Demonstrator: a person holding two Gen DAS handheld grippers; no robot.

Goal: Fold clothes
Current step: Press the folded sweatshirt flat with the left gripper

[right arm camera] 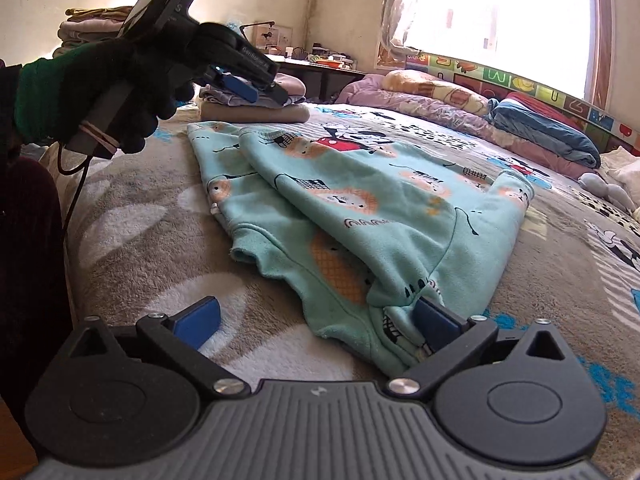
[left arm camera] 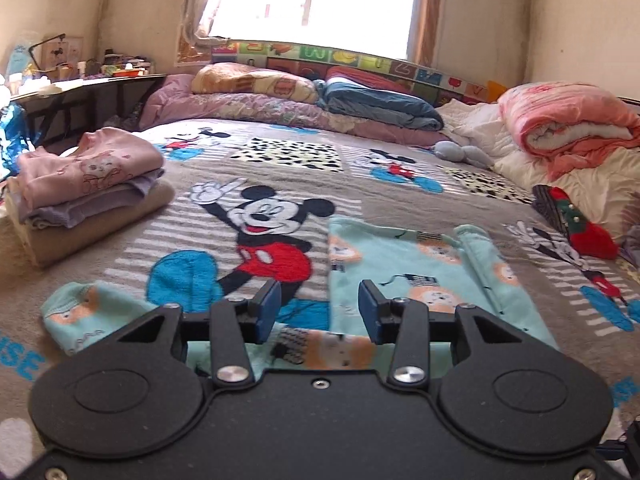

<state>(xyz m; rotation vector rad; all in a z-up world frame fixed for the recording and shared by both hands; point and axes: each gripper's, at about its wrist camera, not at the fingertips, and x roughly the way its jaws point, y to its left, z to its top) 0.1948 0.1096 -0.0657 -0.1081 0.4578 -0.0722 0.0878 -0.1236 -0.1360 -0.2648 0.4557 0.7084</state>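
Observation:
A mint-green printed garment (right arm camera: 360, 208) lies partly folded on the Mickey Mouse bedspread (right arm camera: 132, 208). In the left wrist view the same garment (left arm camera: 420, 272) spreads ahead, with one sleeve (left arm camera: 76, 316) stretched out to the left. My left gripper (left arm camera: 319, 308) hovers over it, jaws open with nothing between the blue pads. From the right wrist view, that left gripper (right arm camera: 260, 88) is raised above the garment's far corner in a dark gloved hand (right arm camera: 100, 92). My right gripper (right arm camera: 318, 320) stands wide open at the garment's near hem, its right pad (right arm camera: 436, 318) against the fabric.
A stack of folded clothes (left arm camera: 88, 184) sits at the bed's left side. Rolled quilts (left arm camera: 280, 92) and a pink blanket (left arm camera: 568, 128) line the far end under the window. A red and green item (left arm camera: 572, 220) lies at the right. A cluttered desk (left arm camera: 80, 80) stands beyond the bed.

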